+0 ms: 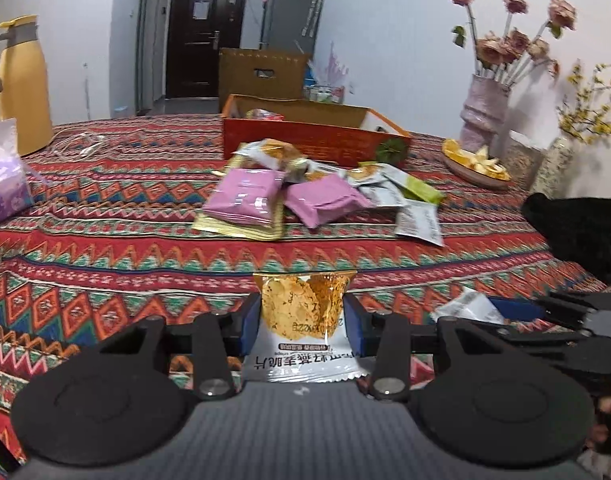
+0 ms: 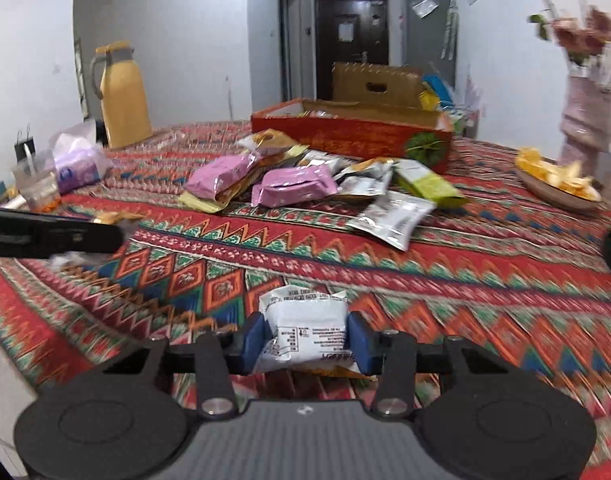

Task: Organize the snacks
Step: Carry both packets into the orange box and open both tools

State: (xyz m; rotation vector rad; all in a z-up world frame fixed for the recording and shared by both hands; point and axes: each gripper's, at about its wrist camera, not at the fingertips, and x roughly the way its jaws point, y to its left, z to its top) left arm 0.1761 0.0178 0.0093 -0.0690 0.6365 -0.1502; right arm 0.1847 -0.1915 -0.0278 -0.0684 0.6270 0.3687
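Note:
My left gripper (image 1: 302,316) is shut on a clear-and-white cracker packet (image 1: 297,364), held above the patterned tablecloth (image 1: 125,248). In the right wrist view, my right gripper (image 2: 307,336) has its blue pads pressed on both sides of a white snack packet (image 2: 305,308), low over the cloth. A pile of loose snacks lies mid-table, with pink packets (image 1: 241,196) (image 2: 293,188), silver ones (image 2: 389,216) and a green one (image 2: 425,184). Behind the pile stands an open red cardboard box (image 1: 305,140) (image 2: 345,132) with a few snacks inside.
A yellow jug (image 1: 21,84) and a purple tissue pack (image 1: 5,184) stand at the far left. At the right are a vase of dried flowers (image 1: 481,112), a plate of orange peel (image 1: 477,164) and a black cloth (image 1: 581,232). A plastic cup (image 2: 37,188) sits on the left.

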